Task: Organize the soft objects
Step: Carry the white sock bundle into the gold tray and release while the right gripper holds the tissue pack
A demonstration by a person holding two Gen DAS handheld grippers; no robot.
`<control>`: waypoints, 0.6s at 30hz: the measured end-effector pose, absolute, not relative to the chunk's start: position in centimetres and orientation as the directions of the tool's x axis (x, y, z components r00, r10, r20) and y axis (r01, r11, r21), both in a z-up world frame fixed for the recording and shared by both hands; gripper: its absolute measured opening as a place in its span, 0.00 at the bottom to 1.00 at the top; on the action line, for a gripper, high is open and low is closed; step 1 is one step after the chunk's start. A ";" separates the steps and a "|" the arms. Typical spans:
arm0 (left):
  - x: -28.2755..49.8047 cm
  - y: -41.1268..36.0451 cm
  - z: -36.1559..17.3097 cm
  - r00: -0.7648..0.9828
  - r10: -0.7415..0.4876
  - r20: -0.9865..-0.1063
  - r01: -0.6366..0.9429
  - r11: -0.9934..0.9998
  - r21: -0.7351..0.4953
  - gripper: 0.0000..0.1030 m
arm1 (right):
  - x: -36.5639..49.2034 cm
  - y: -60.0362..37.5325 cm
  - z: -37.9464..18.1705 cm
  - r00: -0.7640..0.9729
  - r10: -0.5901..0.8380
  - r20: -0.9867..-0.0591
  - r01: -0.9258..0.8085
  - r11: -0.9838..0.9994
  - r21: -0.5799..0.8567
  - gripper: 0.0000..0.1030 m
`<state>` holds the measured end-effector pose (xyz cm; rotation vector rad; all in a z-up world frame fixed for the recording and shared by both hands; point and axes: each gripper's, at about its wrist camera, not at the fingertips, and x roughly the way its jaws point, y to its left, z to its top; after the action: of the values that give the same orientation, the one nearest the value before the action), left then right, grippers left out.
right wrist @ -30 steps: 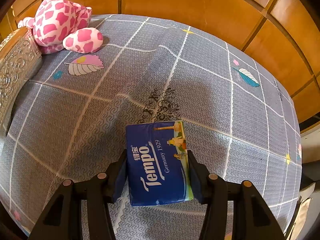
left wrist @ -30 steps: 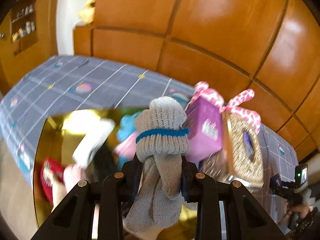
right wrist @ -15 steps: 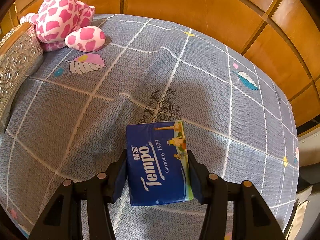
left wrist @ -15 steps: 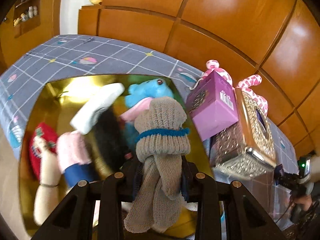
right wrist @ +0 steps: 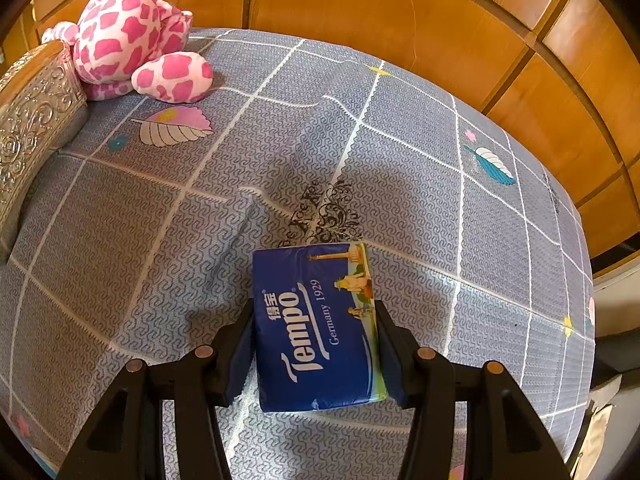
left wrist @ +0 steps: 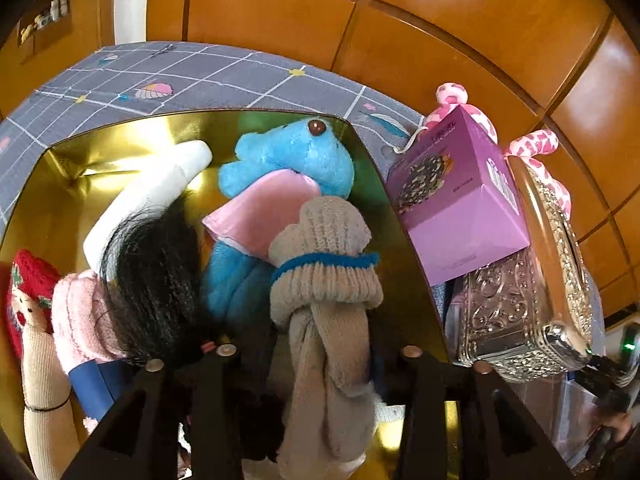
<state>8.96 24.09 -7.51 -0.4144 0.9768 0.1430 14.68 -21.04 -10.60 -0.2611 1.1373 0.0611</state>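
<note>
Holding soft things in both claws.
Left gripper (left wrist: 320, 344) clamps a grey sock (left wrist: 324, 280) over the gold box (left wrist: 404, 248); right gripper (right wrist: 316, 336) grips a tissue pack (right wrist: 316, 324) above the bedspread (right wrist: 120, 220).

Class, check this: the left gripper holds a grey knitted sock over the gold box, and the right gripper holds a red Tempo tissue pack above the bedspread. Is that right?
Not quite. The right wrist view shows the Tempo tissue pack is blue, not red, clamped in the right gripper above the bedspread. The left gripper does hold the grey knitted sock over the gold box.
</note>
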 end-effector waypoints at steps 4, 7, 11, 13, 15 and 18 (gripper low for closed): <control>8.5 23.5 -7.0 0.573 -0.033 -0.819 -0.290 0.927 -0.240 0.62 | 14.7 -21.0 -10.6 0.422 -0.085 -0.903 -0.180 0.968 -0.175 0.52; 8.0 23.1 -6.6 0.585 -0.014 -0.811 -0.291 0.930 -0.226 0.67 | 14.7 -21.0 -10.6 0.422 -0.085 -0.903 -0.180 0.968 -0.175 0.52; 7.0 22.9 -5.9 0.597 0.043 -0.801 -0.310 0.933 -0.181 0.68 | 14.6 -21.0 -10.6 0.422 -0.086 -0.902 -0.180 0.968 -0.176 0.52; 6.2 22.8 -5.4 0.605 0.072 -0.793 -0.321 0.933 -0.160 0.68 | 14.6 -21.0 -10.6 0.423 -0.087 -0.902 -0.181 0.967 -0.178 0.52; 5.6 22.7 -5.2 0.614 0.093 -0.784 -0.324 0.935 -0.143 0.68 | 14.7 -21.0 -10.6 0.423 -0.088 -0.902 -0.182 0.967 -0.180 0.52; 4.7 22.2 -4.4 0.636 0.131 -0.760 -0.327 0.938 -0.111 0.68 | 14.7 -20.9 -10.5 0.425 -0.091 -0.901 -0.183 0.966 -0.184 0.52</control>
<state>4.66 22.22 -4.42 -0.2488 0.8431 0.2648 14.66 -20.92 -10.50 -0.2709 1.1345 0.0581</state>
